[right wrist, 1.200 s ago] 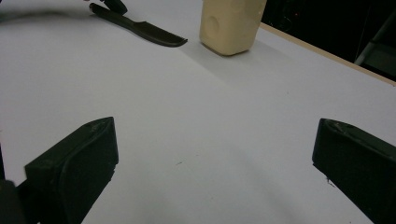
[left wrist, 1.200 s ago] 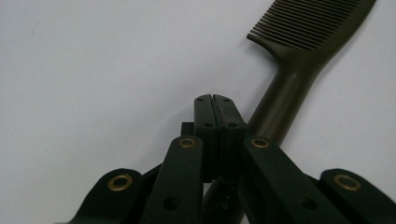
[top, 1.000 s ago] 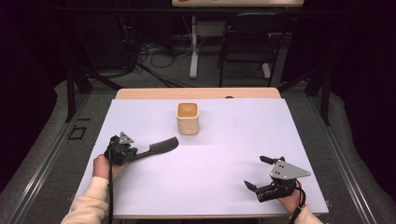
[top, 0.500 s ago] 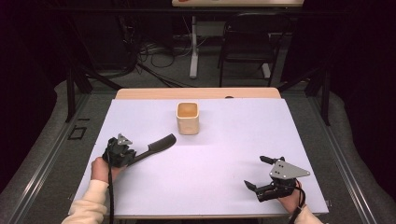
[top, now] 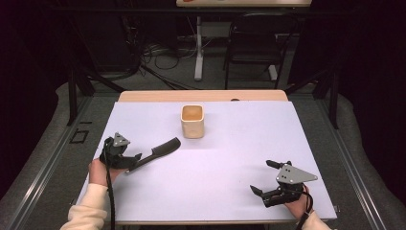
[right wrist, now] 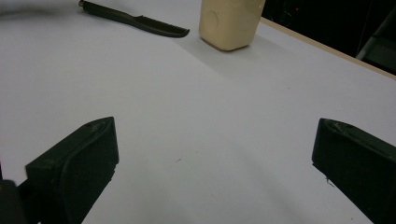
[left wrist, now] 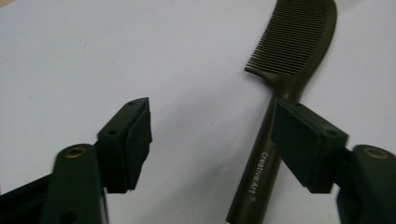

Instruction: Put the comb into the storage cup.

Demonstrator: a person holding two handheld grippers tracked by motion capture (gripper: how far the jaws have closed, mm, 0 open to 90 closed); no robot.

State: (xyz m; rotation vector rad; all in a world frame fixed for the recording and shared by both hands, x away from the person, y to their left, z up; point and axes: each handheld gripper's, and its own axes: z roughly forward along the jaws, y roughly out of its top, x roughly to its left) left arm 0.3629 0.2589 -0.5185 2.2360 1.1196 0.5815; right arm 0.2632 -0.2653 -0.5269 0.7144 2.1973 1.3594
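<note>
Gaping wide, the left claw (left wrist: 212, 140) sits low over the desk (top: 230, 158) near its left edge, one jaw on bare surface and the other just over the handle of the dark comb (left wrist: 280, 107), so the handle lies at the side of the gap, not in its middle. No grip yet, as far as I can see.

The comb (a printed brand name runs along its handle) looks like thin hard plastic: light, stiff, probably slick, and lying flat on the desk, so the jaws would have little height to bite on. My guess is that the plain handle is the place to take hold, square across its width, well back from the fine teeth, which would bend or slip under the pads.

Seen from above, the comb (top: 155, 151) runs its long axis slantwise, handle end toward the near-left corner and toothed end pointing up and inward toward the beige cup (top: 192, 121), which stands apart from it near the far middle of the desk.

Over by the near-right corner the right claw (top: 265, 177) rests, spread open too, nothing between its jaws.
</note>
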